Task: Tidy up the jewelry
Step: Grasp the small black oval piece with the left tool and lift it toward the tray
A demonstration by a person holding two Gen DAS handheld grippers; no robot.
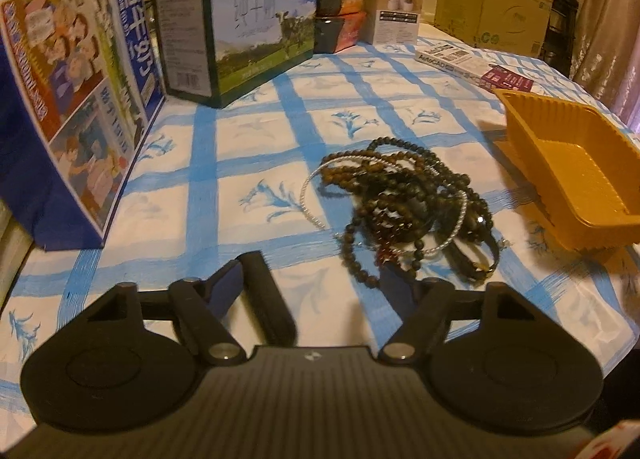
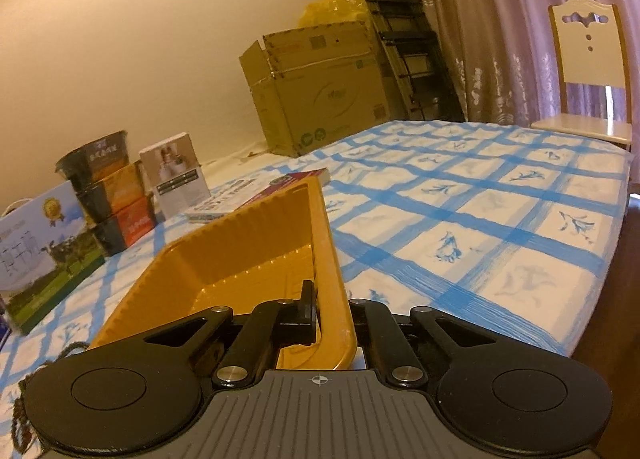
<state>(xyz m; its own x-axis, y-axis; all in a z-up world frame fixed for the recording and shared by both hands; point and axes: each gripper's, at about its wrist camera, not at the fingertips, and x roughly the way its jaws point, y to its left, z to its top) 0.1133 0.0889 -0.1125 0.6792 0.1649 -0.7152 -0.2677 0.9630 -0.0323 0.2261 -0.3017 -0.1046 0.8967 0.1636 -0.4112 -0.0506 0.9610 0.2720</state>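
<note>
Right gripper (image 2: 334,311) clamps the yellow tray's (image 2: 256,259) wall; left gripper (image 1: 320,279) gapes near tangled beads (image 1: 412,203); far book (image 1: 448,59) reads "AutoCAD".

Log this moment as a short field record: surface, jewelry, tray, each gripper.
surface: table with blue-checked cloth
jewelry: tangled pile of beaded strings, on the cloth, none in the tray
tray: yellow tray, empty, one side lifted off the cloth
left gripper: open, at the near edge of the pile, holding nothing
right gripper: shut on the tray's side wall
</note>
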